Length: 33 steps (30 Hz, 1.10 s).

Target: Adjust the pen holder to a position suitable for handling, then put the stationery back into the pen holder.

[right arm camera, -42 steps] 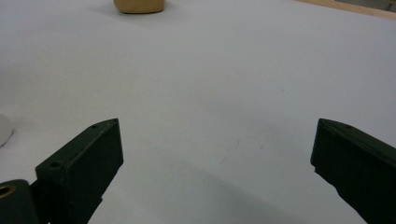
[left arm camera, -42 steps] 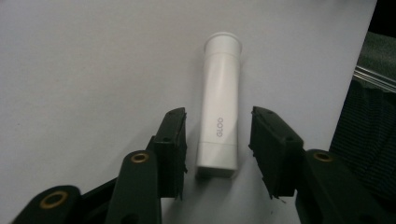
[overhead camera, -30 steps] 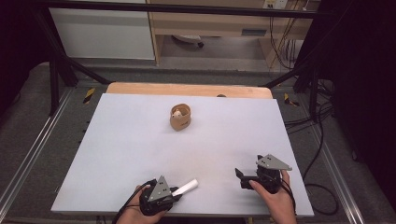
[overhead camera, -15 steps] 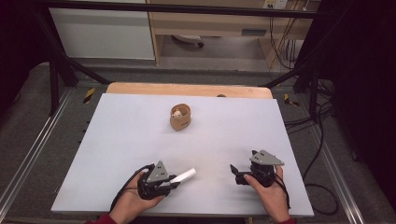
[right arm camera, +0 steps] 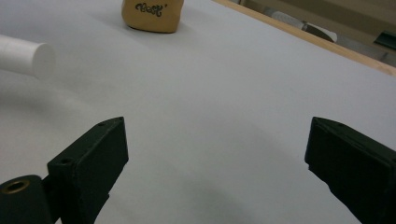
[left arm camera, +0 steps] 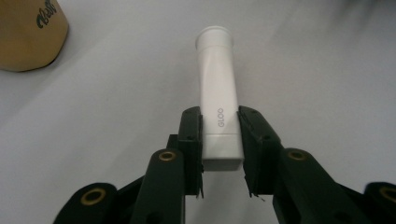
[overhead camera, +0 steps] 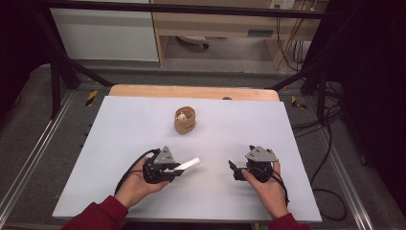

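A white glue tube (overhead camera: pixel 188 164) marked GLOO (left arm camera: pixel 218 100) sticks out from my left gripper (overhead camera: pixel 177 167), which is shut on its flat end and holds it above the table, cap pointing right. My left gripper (left arm camera: pixel 219 154) shows both pads pressed on the tube's sides. My right gripper (overhead camera: pixel 234 170) is at the front right, pointing left toward the tube, open with nothing between its jaws (right arm camera: pixel 217 154). The tube's cap end (right arm camera: pixel 28 59) shows at the left of the right gripper view. A tan cup (overhead camera: pixel 185 120) stands upright further back.
The tan cup (left arm camera: pixel 28 32) (right arm camera: pixel 152 14) carries dark lettering and holds something pale inside. The white tabletop (overhead camera: pixel 249 124) has a wooden strip (overhead camera: pixel 191 91) along its far edge. Black frame bars and cables lie beyond the table's sides.
My left gripper has carried the tube forward and up off the table. My right gripper has shifted left, toward the middle.
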Each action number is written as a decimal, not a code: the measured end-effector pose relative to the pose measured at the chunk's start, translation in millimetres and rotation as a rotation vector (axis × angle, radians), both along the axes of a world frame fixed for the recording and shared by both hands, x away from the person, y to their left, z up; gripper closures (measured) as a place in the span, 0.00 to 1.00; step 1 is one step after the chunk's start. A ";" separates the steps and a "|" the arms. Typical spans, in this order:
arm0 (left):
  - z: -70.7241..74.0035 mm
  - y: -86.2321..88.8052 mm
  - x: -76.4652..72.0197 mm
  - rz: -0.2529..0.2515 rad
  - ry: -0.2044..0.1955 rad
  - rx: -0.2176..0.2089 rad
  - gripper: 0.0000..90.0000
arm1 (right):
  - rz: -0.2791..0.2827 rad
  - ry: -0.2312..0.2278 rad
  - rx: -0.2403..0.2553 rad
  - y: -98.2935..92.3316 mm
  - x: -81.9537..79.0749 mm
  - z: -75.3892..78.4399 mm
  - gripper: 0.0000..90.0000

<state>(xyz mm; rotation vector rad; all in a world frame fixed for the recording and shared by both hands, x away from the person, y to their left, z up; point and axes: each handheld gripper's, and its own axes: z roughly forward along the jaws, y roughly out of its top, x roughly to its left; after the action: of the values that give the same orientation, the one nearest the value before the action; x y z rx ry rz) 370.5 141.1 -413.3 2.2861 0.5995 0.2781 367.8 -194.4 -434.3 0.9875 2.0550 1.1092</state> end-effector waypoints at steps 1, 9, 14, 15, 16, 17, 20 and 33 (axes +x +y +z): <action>0.7 -0.1 1.5 0.000 0.003 0.000 0.79 | 0.010 -0.022 -0.030 5.0 -1.5 2.3 0.06; 10.8 3.4 10.8 0.003 -0.001 0.014 0.79 | 0.084 -0.056 -0.080 34.6 -11.6 7.2 0.04; 17.8 5.4 16.7 -0.001 0.010 0.033 0.79 | 0.137 -0.072 -0.121 53.0 -16.6 6.2 0.04; 17.8 5.4 16.7 -0.001 0.010 0.033 0.79 | 0.137 -0.072 -0.121 53.0 -16.6 6.2 0.04; 18.7 5.4 17.5 0.000 0.012 0.032 0.79 | 0.151 -0.077 -0.131 58.8 -18.4 6.1 0.04; 19.8 5.6 18.3 -0.003 0.014 0.036 0.79 | 0.157 -0.086 -0.140 61.3 -19.5 6.1 0.04; 23.2 6.3 20.3 -0.003 0.016 0.039 0.79 | 0.173 -0.096 -0.158 67.1 -22.4 6.6 0.04; 29.3 10.4 25.6 -0.003 0.031 0.053 0.79 | 0.209 -0.134 -0.231 80.3 -30.6 6.0 0.05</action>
<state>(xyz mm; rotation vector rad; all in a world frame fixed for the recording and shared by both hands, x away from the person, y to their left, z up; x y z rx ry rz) 396.1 151.4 -384.0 2.3460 0.6115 0.2604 337.2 -114.1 -428.3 0.5818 2.1531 0.9826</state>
